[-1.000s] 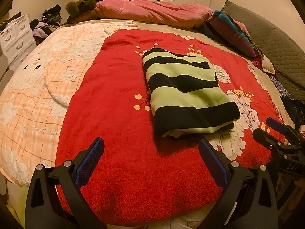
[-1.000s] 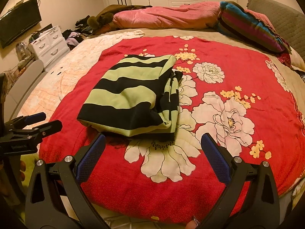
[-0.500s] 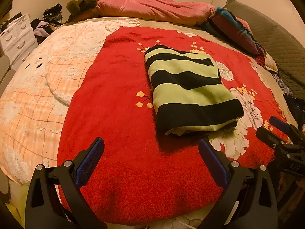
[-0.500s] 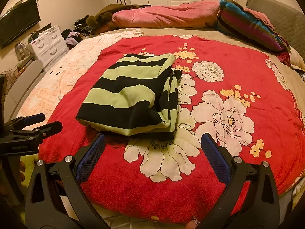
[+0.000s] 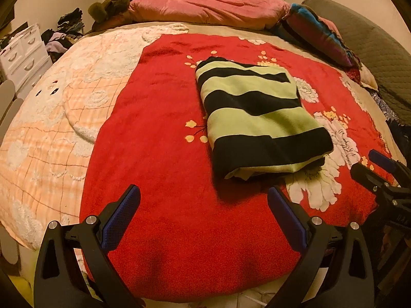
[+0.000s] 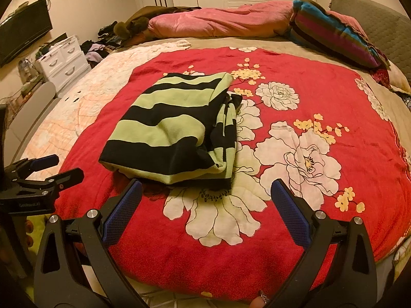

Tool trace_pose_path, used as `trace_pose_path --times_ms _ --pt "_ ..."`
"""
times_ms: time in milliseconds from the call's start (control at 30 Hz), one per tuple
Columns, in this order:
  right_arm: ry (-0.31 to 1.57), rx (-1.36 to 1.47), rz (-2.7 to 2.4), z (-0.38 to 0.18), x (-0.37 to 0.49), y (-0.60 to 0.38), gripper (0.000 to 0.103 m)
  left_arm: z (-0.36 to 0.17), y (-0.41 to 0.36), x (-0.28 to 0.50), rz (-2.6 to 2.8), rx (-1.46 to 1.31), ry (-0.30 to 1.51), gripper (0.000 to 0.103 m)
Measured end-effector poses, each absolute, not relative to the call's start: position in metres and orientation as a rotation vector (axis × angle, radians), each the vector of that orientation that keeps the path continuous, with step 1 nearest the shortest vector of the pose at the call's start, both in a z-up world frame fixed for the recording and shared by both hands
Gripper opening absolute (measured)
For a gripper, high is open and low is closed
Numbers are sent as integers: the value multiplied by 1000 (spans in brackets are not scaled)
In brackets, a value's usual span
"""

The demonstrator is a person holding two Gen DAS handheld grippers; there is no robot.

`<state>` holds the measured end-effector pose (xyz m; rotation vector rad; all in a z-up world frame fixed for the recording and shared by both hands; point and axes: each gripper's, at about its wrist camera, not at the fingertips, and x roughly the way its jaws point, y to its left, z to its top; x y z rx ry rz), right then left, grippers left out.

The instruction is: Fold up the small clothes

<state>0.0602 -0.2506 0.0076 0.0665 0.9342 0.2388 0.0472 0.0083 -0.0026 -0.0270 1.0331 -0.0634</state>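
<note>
A green-and-black striped garment (image 5: 259, 120) (image 6: 174, 125) lies folded into a thick rectangle on the red flowered blanket (image 5: 164, 154) (image 6: 321, 82). My left gripper (image 5: 204, 215) is open and empty, hovering over the blanket's near edge, short of the garment's near left corner. My right gripper (image 6: 204, 210) is also open and empty, just in front of the garment's near edge. Each gripper shows at the side of the other's view: the right gripper (image 5: 377, 166) at far right, the left gripper (image 6: 48, 169) at far left.
The bed also carries a peach-and-white quilt (image 5: 51, 118), a pink duvet (image 5: 205, 10) and a striped pillow (image 6: 334, 30) at the back. A white drawer unit (image 6: 63, 60) and piled clothes stand off the bed's left side. A grey headboard (image 5: 372, 51) rises at right.
Both grippers have drawn back slightly toward the bed's near edge, staying open. The folded garment has not moved.
</note>
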Motion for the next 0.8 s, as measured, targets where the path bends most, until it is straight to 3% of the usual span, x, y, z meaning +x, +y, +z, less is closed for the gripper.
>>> trace_pose_path --times_ms 233,367,800 --pt "952 101 200 -2 71 -266 94 -13 40 61 -22 -138 1072 99" --pt "960 166 114 -11 88 -305 94 -23 105 83 108 -248 1100 99" --pt "973 274 -620 -69 170 -606 94 -85 373 160 782 -377 1100 99"
